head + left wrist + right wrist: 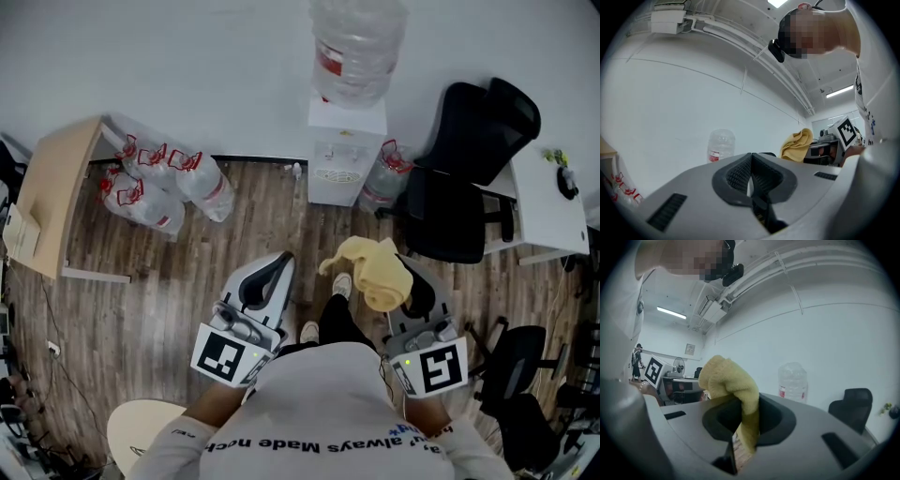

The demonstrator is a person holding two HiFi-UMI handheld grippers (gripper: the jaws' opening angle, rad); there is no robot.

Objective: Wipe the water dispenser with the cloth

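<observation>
The right hand-held gripper (747, 414) is pinching the cloth (727, 376), seemingly soft and light, by a bunched fold; the left hand-held gripper (751, 174) is sitting clenched, empty.

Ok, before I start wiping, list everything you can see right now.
water dispenser: one, white, against the far wall
big bottle: one, clear with a red label, on top of the dispenser
spare bottles: several, clear with red handles, on the floor, most to its left
office chairs: two, black, right side
wooden table: one, light wood, left
white desk: one, far right
cloth: one, yellow, in the right gripper
left gripper: grey, jaws together, empty
right gripper: grey, clamped on the cloth
</observation>
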